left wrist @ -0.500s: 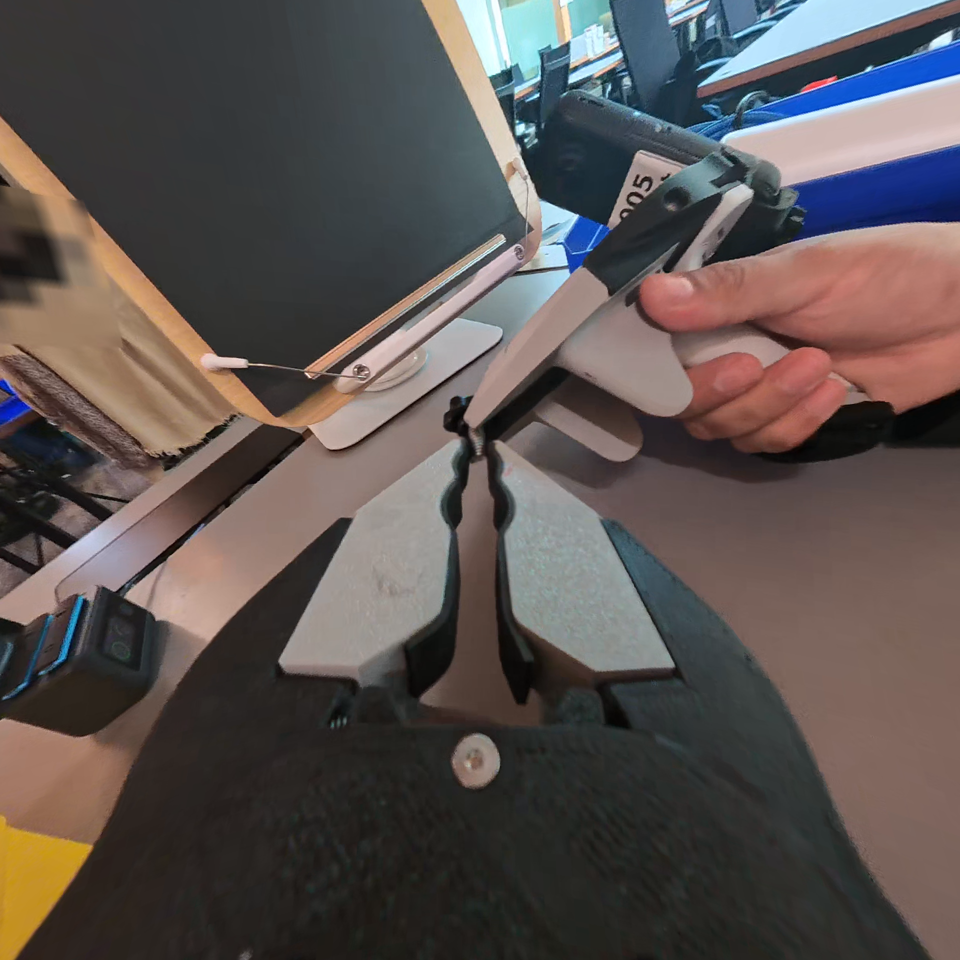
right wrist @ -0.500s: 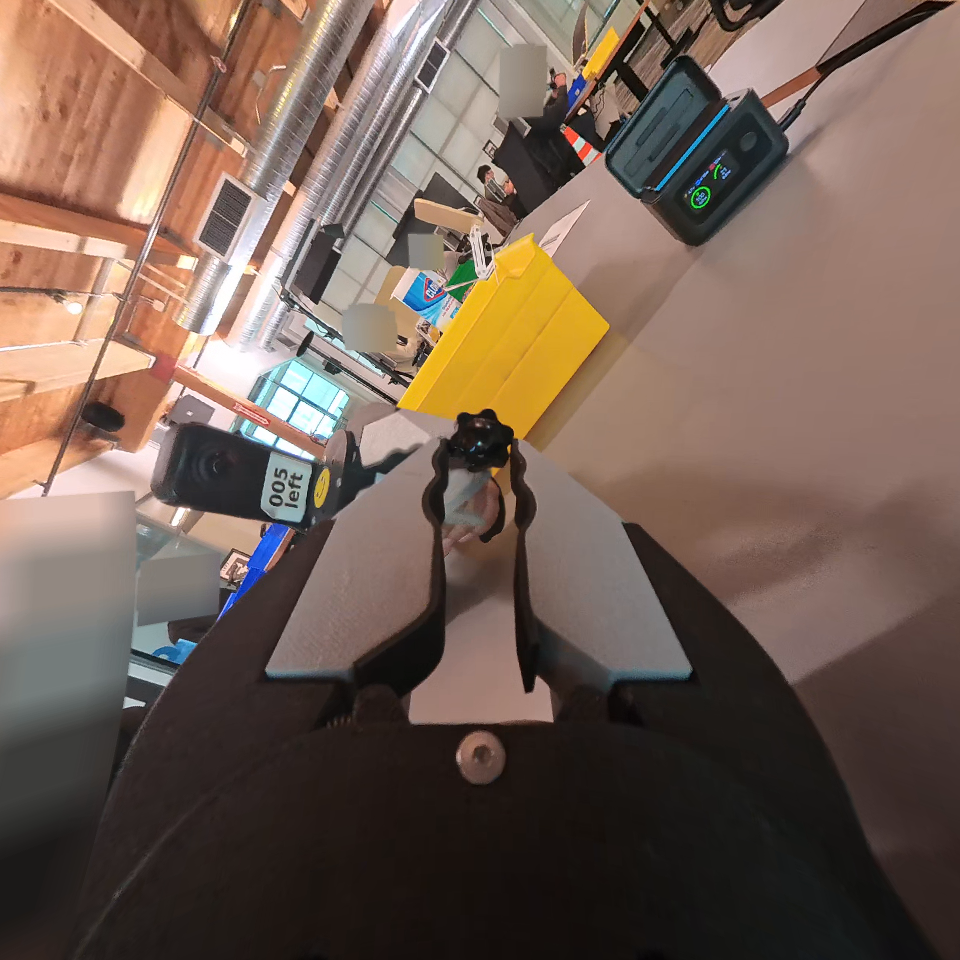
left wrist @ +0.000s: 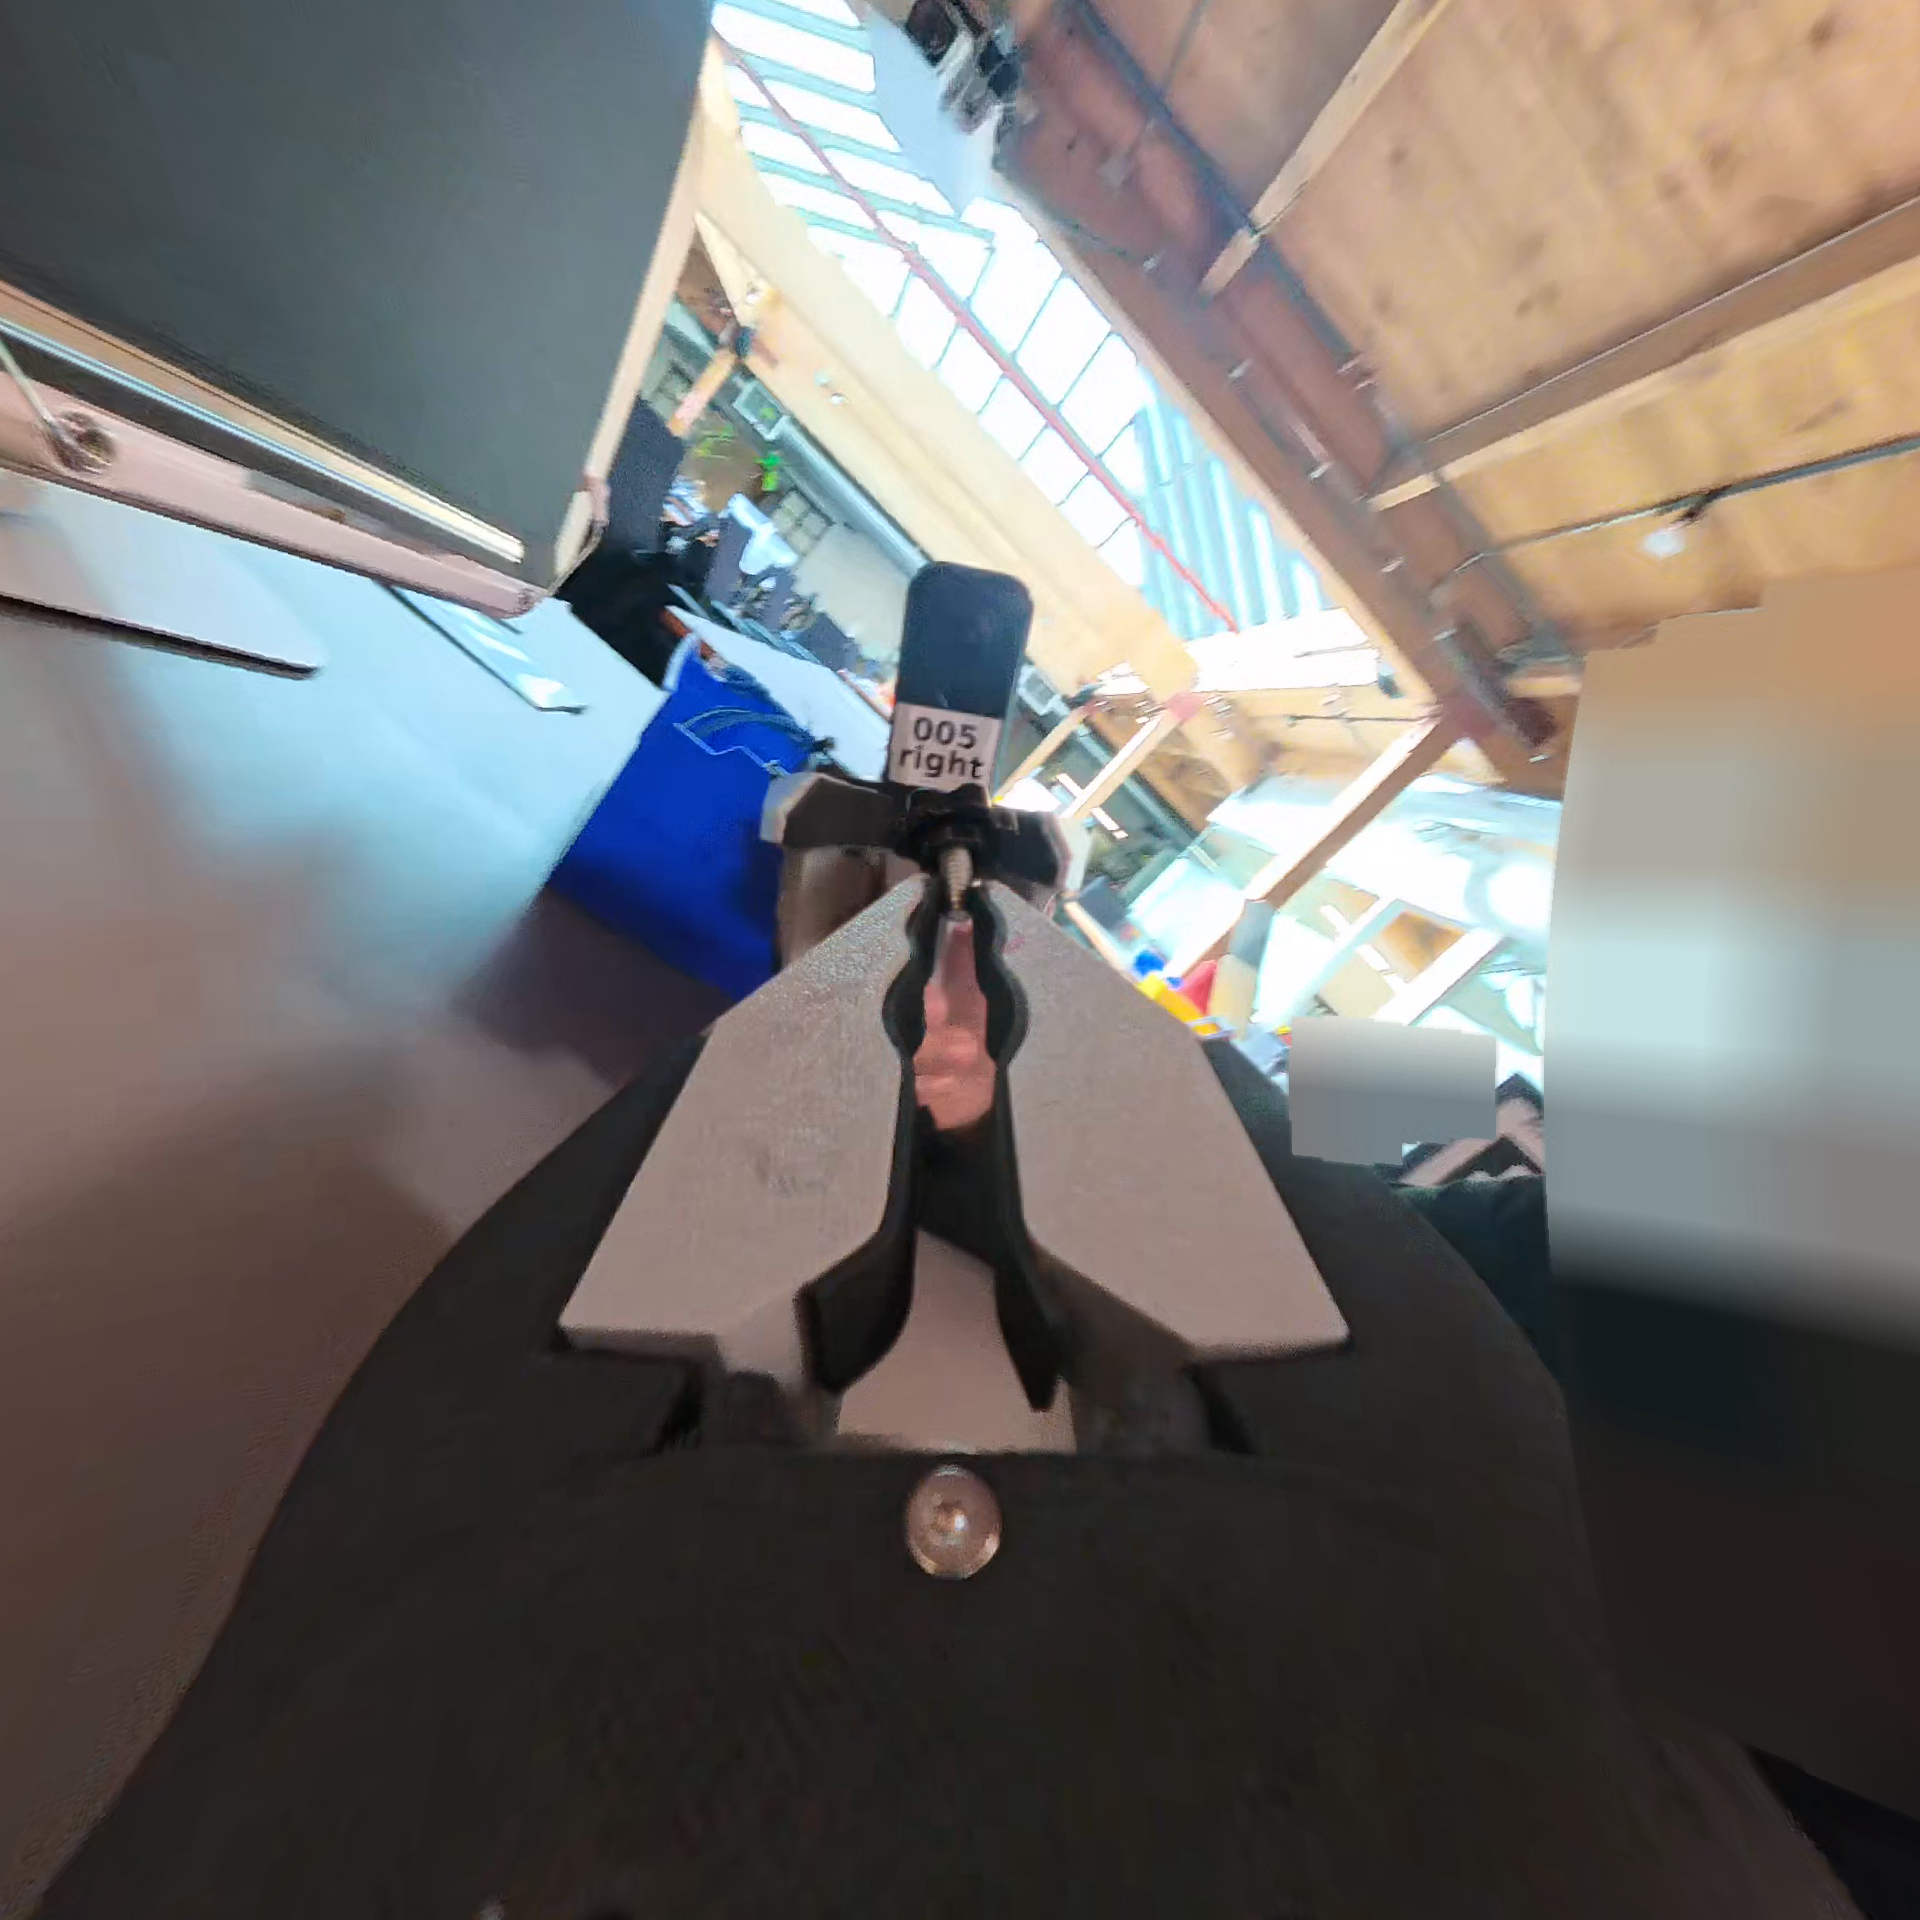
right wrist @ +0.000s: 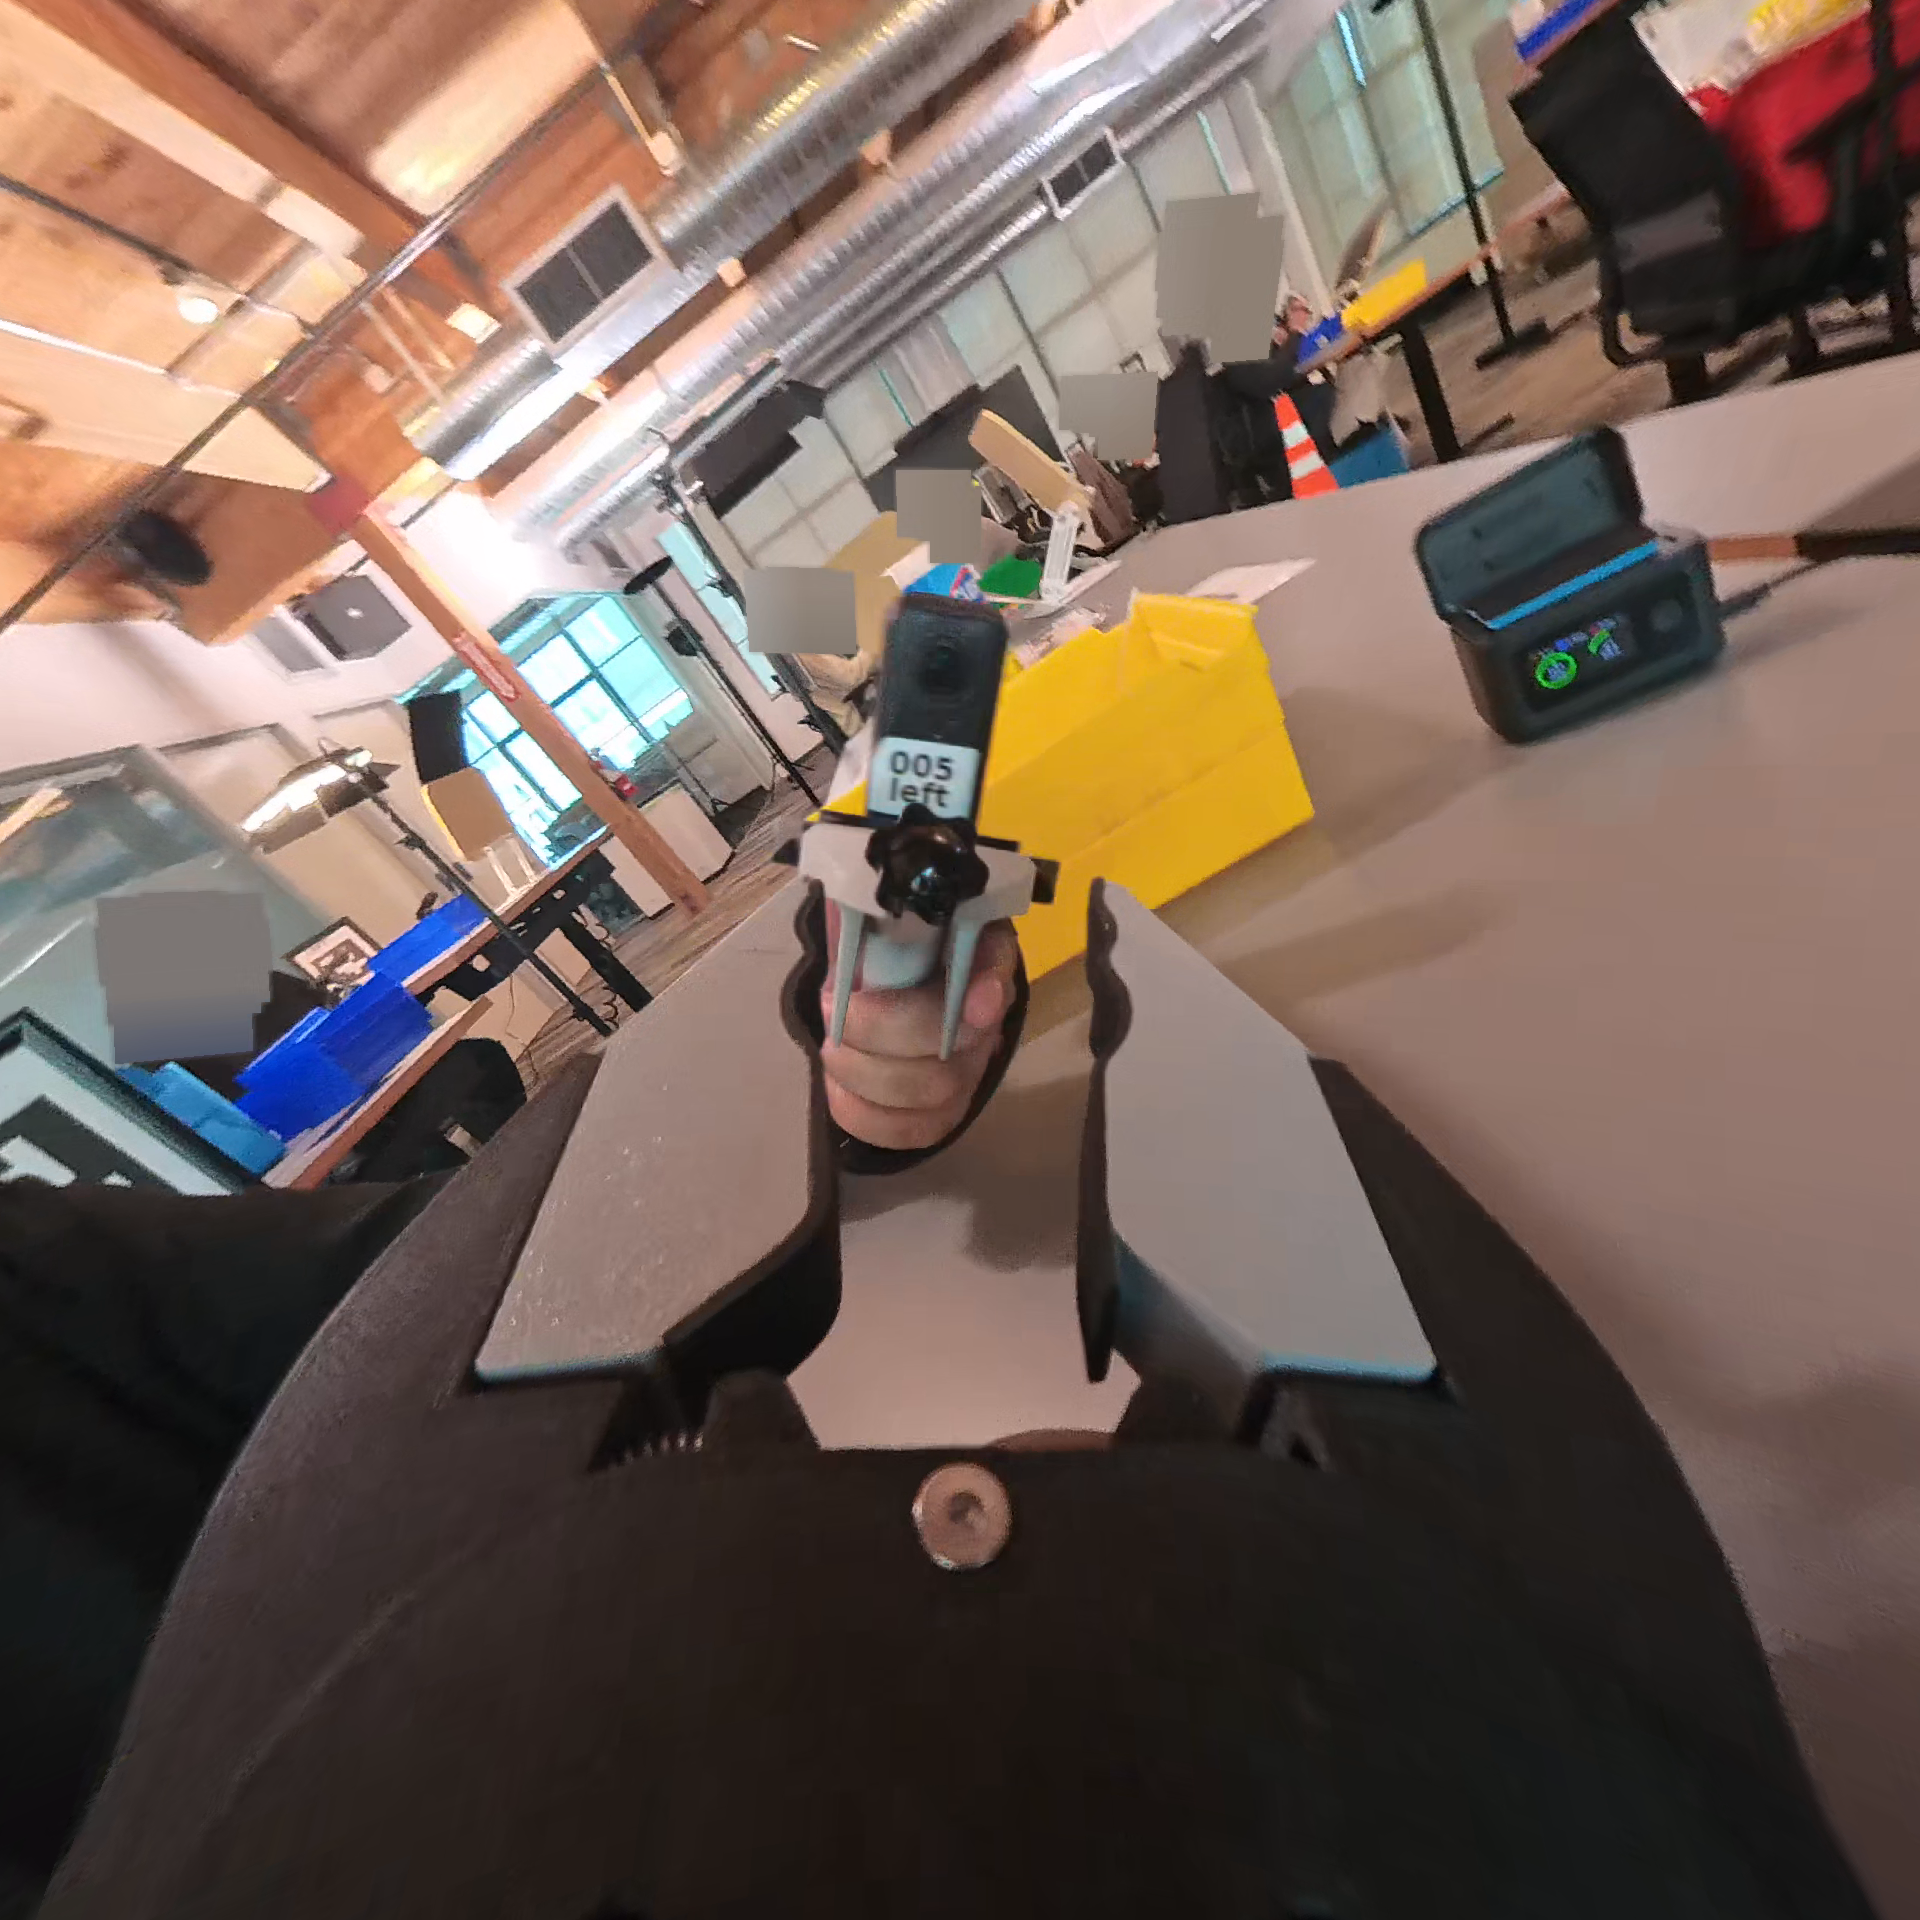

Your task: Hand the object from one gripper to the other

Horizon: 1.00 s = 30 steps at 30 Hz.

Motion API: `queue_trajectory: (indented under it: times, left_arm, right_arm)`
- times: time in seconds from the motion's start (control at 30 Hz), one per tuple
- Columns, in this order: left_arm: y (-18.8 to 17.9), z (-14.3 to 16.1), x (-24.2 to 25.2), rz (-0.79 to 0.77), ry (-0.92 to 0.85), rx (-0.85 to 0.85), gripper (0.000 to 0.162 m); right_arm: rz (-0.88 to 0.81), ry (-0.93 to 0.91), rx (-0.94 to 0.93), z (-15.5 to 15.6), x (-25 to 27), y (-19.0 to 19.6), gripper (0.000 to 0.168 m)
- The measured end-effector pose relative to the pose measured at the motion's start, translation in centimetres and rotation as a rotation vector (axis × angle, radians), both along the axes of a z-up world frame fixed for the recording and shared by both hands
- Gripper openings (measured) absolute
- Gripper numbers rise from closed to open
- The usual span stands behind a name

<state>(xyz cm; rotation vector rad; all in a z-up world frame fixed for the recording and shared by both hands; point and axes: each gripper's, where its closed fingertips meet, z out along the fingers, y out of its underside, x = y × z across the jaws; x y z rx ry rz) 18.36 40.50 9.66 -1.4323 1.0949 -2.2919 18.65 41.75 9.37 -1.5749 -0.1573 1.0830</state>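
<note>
The object is a black star-shaped knob with a threaded metal stud (left wrist: 949,868). My left gripper (left wrist: 951,906) is shut on the stud at its fingertips, and the knob head sticks out past them. In the right wrist view the knob (right wrist: 925,878) faces the camera, held in the air by the left gripper, whose fingers (right wrist: 831,862) show head-on. My right gripper (right wrist: 951,920) is open, its jaws wide apart on either side of the knob without touching it. Its spread fingers (left wrist: 826,821) show behind the knob in the left wrist view.
A grey table (right wrist: 1558,987) lies below, with a yellow bin (right wrist: 1143,748) and a dark power station (right wrist: 1558,634) on it. A hand (right wrist: 904,1060) holds the left gripper. A black panel (left wrist: 312,208) and a blue bin (left wrist: 675,831) stand to the left. Left and right tips are no more than a few centimetres apart. The right tips stand about 25 cm off the dark power station (right wrist: 1558,634).
The right gripper, shut on the knob before, has opened and let go. The left gripper keeps the stud. Both grippers have tilted up and now face each other head-on.
</note>
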Motion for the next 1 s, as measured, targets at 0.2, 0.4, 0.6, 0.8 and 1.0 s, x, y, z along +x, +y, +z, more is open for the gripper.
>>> queue_trajectory:
  times: [0.2, 0.4, 0.6, 0.8, 1.0]
  left_arm:
    - [-1.8, 1.0, -0.5, -0.134, -0.046, -0.121, 0.003]
    - [-1.9, -0.1, 0.2, -0.115, 0.003, -0.084, 0.004]
    - [-0.5, -3.7, 1.9, 0.105, 0.159, 0.287, 0.030]
    - [0.2, -6.1, 2.7, 0.178, 0.263, 0.431, 0.031]
    - [0.3, -7.8, 3.0, 0.172, 0.344, 0.445, 0.030]
  right_arm:
    - [0.038, -0.028, 0.123, 1.4, -1.6, -1.0, 0.043]
    - [-0.026, -0.101, 0.161, 1.5, -1.6, -0.8, 0.021]
    - [-0.310, -0.394, 0.192, 1.2, 0.5, 0.3, 0.021]
    - [-0.448, -0.534, 0.168, 3.4, 0.0, -1.5, 0.021]
    - [-0.590, -0.626, 0.071, 10.6, 4.4, -8.5, 0.021]
